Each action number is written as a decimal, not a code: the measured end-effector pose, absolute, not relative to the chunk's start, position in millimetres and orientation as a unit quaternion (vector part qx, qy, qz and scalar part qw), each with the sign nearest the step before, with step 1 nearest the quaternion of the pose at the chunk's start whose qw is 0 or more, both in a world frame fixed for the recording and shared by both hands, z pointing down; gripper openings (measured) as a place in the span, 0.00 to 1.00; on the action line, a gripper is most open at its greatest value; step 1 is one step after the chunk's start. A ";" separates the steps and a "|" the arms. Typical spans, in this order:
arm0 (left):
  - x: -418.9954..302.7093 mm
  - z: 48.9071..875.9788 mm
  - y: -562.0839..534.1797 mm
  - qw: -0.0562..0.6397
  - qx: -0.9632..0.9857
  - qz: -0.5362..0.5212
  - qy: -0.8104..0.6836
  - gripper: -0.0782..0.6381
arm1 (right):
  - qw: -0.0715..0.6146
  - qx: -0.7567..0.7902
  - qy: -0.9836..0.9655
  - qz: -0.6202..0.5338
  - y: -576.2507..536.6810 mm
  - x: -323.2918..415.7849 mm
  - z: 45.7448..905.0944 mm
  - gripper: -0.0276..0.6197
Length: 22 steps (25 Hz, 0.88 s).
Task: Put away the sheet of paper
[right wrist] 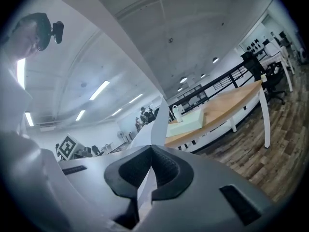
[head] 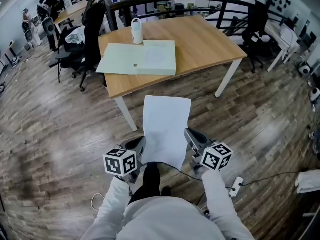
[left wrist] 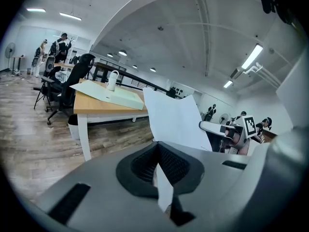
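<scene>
The white sheet of paper (head: 166,126) hangs flat in the air over the wooden floor, in front of the table. My left gripper (head: 140,145) is shut on its near left edge and my right gripper (head: 190,138) is shut on its near right edge. In the left gripper view the sheet (left wrist: 176,120) rises from between the closed jaws of the left gripper (left wrist: 159,159). The right gripper view shows the right gripper (right wrist: 150,164) pinching the sheet (right wrist: 159,122) edge-on. On the table lies an open pale green folder (head: 145,59).
A wooden table (head: 205,39) stands ahead, with a white bottle (head: 136,30) behind the folder. Black office chairs (head: 90,31) stand at the table's left and another (head: 256,21) at its right. A power strip (head: 236,186) with cable lies on the floor at my right.
</scene>
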State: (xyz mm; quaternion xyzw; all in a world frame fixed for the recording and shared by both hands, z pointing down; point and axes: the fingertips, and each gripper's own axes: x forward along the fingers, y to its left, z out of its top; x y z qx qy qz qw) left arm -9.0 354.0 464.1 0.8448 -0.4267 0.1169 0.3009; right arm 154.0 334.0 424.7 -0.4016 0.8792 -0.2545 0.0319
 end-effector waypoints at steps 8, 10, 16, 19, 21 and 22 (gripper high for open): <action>-30.6 466.6 257.2 0.307 0.851 0.112 -0.411 0.13 | 0.029 -0.416 0.870 -0.262 237.5 130.5 428.2 0.09; -39.8 462.9 233.5 0.307 0.853 0.108 -0.409 0.13 | 0.027 -0.417 0.871 -0.259 213.5 120.9 425.0 0.09; -72.3 459.1 172.3 0.304 0.853 0.104 -0.410 0.13 | 0.028 -0.422 0.869 -0.257 149.4 90.5 419.5 0.09; -83.4 458.1 147.7 0.304 0.854 0.102 -0.409 0.13 | 0.028 -0.426 0.868 -0.254 126.1 80.6 417.3 0.09; -87.5 457.5 133.9 0.304 0.856 0.098 -0.407 0.13 | 0.027 -0.429 0.867 -0.252 113.5 77.0 416.5 0.09; -88.5 457.6 127.7 0.304 0.856 0.096 -0.406 0.13 | 0.026 -0.431 0.866 -0.251 107.9 76.5 416.4 0.09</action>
